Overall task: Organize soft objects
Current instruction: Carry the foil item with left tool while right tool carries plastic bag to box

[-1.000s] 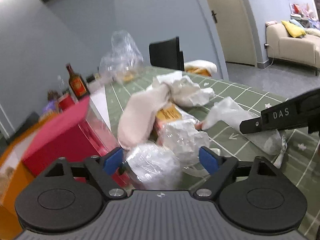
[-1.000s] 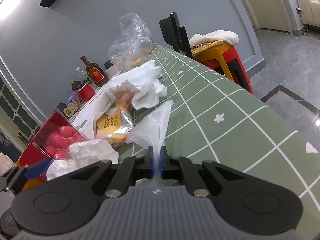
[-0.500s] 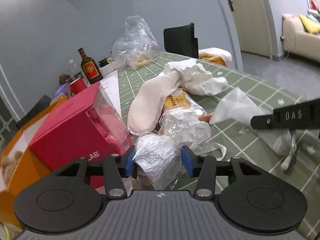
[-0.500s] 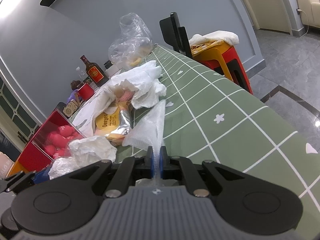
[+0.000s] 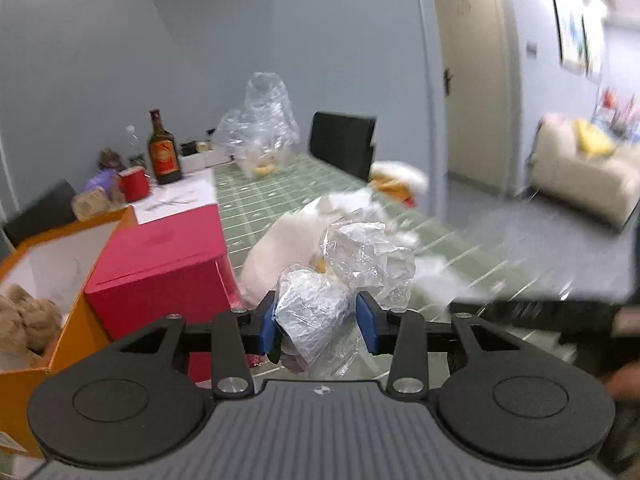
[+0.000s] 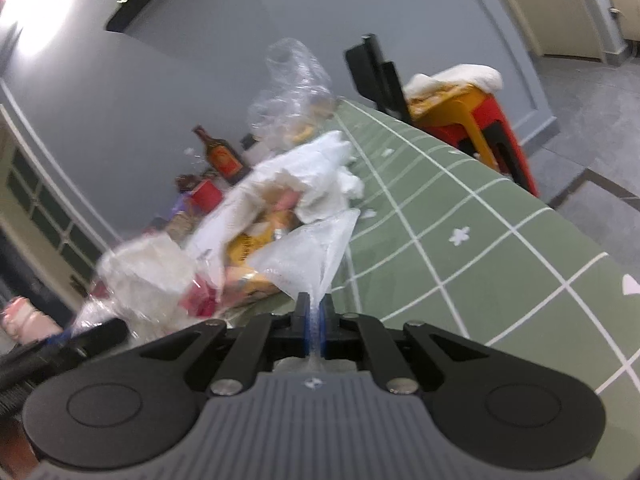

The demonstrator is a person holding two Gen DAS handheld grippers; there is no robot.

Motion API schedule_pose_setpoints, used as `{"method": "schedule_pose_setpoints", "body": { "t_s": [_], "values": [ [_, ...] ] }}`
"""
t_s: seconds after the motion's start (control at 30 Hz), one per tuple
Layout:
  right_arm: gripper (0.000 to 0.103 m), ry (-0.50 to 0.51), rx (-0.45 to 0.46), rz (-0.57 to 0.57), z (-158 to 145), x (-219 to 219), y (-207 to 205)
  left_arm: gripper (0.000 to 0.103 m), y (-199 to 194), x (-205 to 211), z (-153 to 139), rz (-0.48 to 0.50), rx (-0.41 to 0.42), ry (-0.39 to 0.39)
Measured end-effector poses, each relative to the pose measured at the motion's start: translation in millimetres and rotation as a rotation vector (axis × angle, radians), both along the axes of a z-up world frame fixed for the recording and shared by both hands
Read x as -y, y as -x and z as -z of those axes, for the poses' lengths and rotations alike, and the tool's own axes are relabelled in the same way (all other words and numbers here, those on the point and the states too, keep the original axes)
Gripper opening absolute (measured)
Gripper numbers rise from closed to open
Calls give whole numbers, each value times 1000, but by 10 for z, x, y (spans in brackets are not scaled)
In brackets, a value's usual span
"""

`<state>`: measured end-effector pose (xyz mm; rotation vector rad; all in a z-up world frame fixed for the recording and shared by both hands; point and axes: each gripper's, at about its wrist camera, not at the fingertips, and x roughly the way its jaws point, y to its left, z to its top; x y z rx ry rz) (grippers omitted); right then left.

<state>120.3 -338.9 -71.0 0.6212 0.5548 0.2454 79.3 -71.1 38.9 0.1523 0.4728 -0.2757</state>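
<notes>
My left gripper is shut on a crumpled clear plastic wrap bundle and holds it lifted above the green table. The bundle also shows blurred in the right wrist view. My right gripper is shut on a thin clear plastic bag that stretches forward over the table. A pile of white cloth and a yellow snack packet lies beyond it. A pale pink soft cloth lies behind the held bundle.
A red box and an orange box holding brownish soft things stand at the left. A bottle, a red cup and a large clear bag stand at the far end. A black chair and a stool flank the table.
My left gripper closed on the plastic wrap bundle and lifted it off the table, swinging left. My right gripper kept its hold on the clear bag and tilted.
</notes>
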Motion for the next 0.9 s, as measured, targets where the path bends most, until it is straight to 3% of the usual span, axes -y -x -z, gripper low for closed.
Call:
{"method": "schedule_pose_setpoints", "body": {
  "t_s": [0.1, 0.2, 0.33, 0.47, 0.6, 0.7, 0.9],
  "values": [
    [1, -8, -30, 7, -11, -18, 70, 47, 72, -208, -253, 15, 11, 99],
    [1, -97, -11, -14, -90, 4, 135, 47, 127, -379, -490, 3, 42, 157],
    [1, -98, 91, -26, -532, -76, 239, 47, 169, -637, -873, -23, 101, 214],
    [1, -128, 209, -104, -1085, -294, 216, 47, 85, -906, -1145, -125, 135, 251],
    [1, -70, 307, -173, -1596, -758, 106, 47, -24, -1273, -1336, -218, 153, 285],
    [1, -34, 323, -251, -1861, -1214, -94, 47, -179, -1568, -1402, -301, 148, 295],
    [1, 31, 262, -362, -1932, -2157, -585, 47, -496, -2074, -1320, -423, 113, 287]
  ]
}}
